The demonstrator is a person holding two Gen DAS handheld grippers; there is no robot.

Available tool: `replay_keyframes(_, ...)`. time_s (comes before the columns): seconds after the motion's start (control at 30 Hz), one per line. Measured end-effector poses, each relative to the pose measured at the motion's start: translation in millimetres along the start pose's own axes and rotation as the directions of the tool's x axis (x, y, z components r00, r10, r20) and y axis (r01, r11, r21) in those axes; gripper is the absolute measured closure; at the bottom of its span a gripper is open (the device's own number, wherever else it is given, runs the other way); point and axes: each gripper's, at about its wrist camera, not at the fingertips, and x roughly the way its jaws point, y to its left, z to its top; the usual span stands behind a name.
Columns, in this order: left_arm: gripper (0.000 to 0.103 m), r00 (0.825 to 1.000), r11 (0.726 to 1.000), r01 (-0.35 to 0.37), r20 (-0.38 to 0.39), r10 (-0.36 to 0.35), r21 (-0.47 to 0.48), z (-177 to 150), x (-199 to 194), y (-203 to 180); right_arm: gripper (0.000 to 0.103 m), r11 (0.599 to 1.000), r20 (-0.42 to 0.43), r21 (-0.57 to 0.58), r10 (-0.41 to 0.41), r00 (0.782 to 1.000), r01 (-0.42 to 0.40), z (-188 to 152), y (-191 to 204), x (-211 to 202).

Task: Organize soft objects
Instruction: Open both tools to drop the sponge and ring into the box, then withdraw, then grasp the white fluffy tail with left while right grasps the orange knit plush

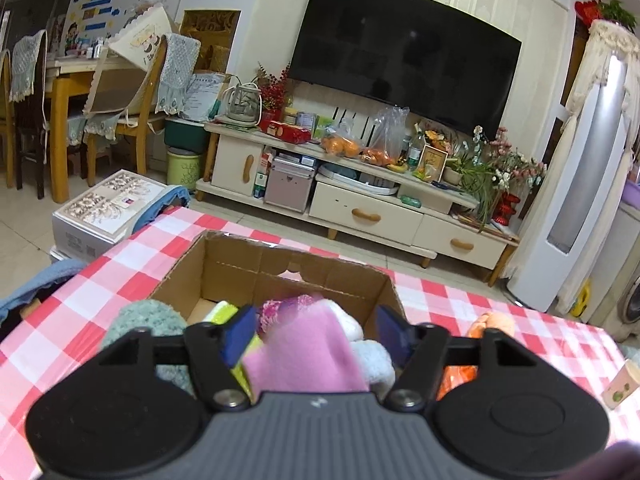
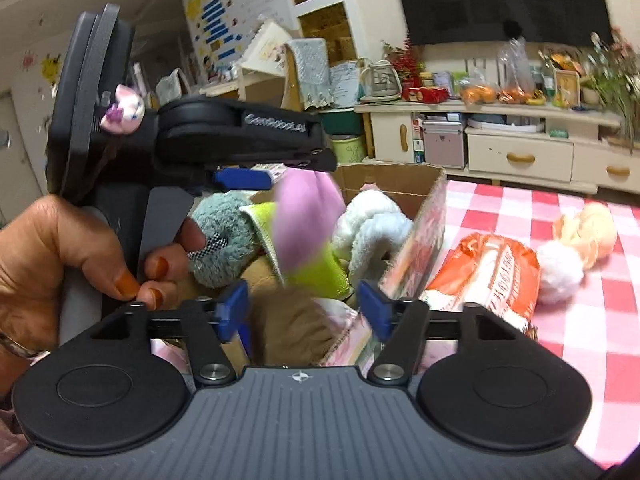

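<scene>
A cardboard box (image 1: 240, 264) stands on the red-and-white checked tablecloth (image 1: 120, 280). It holds a teal plush (image 1: 148, 316), a yellow-green cloth (image 1: 224, 312), a white fluffy piece (image 1: 376, 360) and a brown plush (image 2: 288, 320). A pink cloth (image 1: 304, 352), blurred, lies between the wide-apart pads of my left gripper (image 1: 316, 334), and neither pad presses on it. In the right wrist view that pink cloth (image 2: 304, 216) hangs over the box just under the left gripper's blue finger (image 2: 240, 179). My right gripper (image 2: 304, 308) stands open over the box's near side.
Right of the box lie an orange packet (image 2: 492, 276), a white pompom (image 2: 560, 272) and a peach soft toy (image 2: 588, 228). A hand (image 2: 60, 252) holds the left gripper's handle. Beyond the table are a TV cabinet (image 1: 360, 208) and chairs (image 1: 120, 100).
</scene>
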Motion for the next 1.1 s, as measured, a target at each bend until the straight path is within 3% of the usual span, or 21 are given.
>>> replay_keyframes(0.13, 0.016, 1.000, 1.000, -0.012, 0.011, 0.012, 0.016, -0.3, -2.0, -5.1, 0.002, 0.999, 0.048, 0.044, -0.023, 0.999, 0.021, -1.3, -7.8, -19.8)
replay_keyframes(0.37, 0.009, 1.000, 0.998, -0.016, 0.021, 0.015, 0.057, -2.0, -2.0, -19.5, 0.000, 0.987, 0.105, 0.104, -0.136, 0.985, 0.125, -8.5, -27.2, -45.0)
replay_keyframes(0.57, 0.008, 1.000, 0.995, -0.002, 0.015, 0.000, 0.096, -6.3, 0.0, -36.2, 0.000, 0.973, 0.116, 0.124, -0.211, 0.971, 0.196, -11.5, -41.4, -43.5)
replay_keyframes(1.1, 0.005, 1.000, 0.982, 0.020, 0.007, -0.022, 0.186, -18.4, 2.7, -78.9, 0.000, 0.940, 0.097, 0.186, -0.308, 0.946, 0.287, -19.4, -57.4, -46.3)
